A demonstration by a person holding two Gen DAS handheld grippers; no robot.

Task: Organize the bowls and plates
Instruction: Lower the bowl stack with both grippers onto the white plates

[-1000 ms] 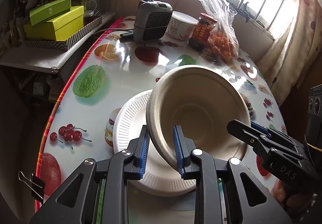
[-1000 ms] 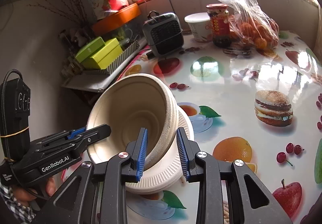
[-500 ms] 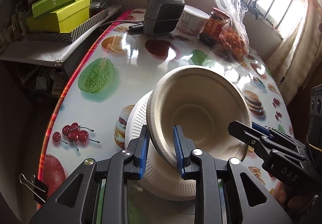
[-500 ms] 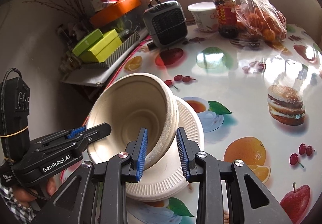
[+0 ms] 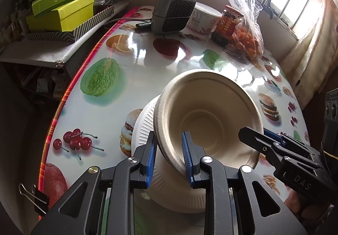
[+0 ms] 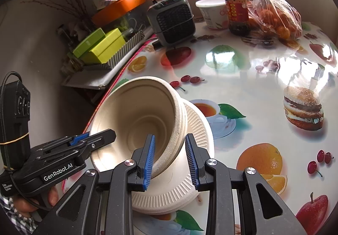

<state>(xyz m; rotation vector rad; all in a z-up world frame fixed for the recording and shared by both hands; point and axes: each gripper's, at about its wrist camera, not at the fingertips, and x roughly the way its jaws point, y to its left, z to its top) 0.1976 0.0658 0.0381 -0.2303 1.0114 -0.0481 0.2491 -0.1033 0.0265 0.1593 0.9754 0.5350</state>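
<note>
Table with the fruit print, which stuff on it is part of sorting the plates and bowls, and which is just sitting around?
Part of the job:
- stacked bowls, tilted, rim between the fingers of both grippers: left gripper, right gripper
- white ribbed plates under the bowls

Just lying about:
- grey heater
- white tub
- red-labelled jar
- bag of oranges
- green boxes

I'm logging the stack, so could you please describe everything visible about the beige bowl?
The beige bowl looks like moulded paper pulp, matte, with a rolled rim and faint concentric rings inside. It appears to be a few nested bowls, empty. It is tilted, resting on the white ridged plates. The left tongs and right tongs each straddle its rim.
</note>
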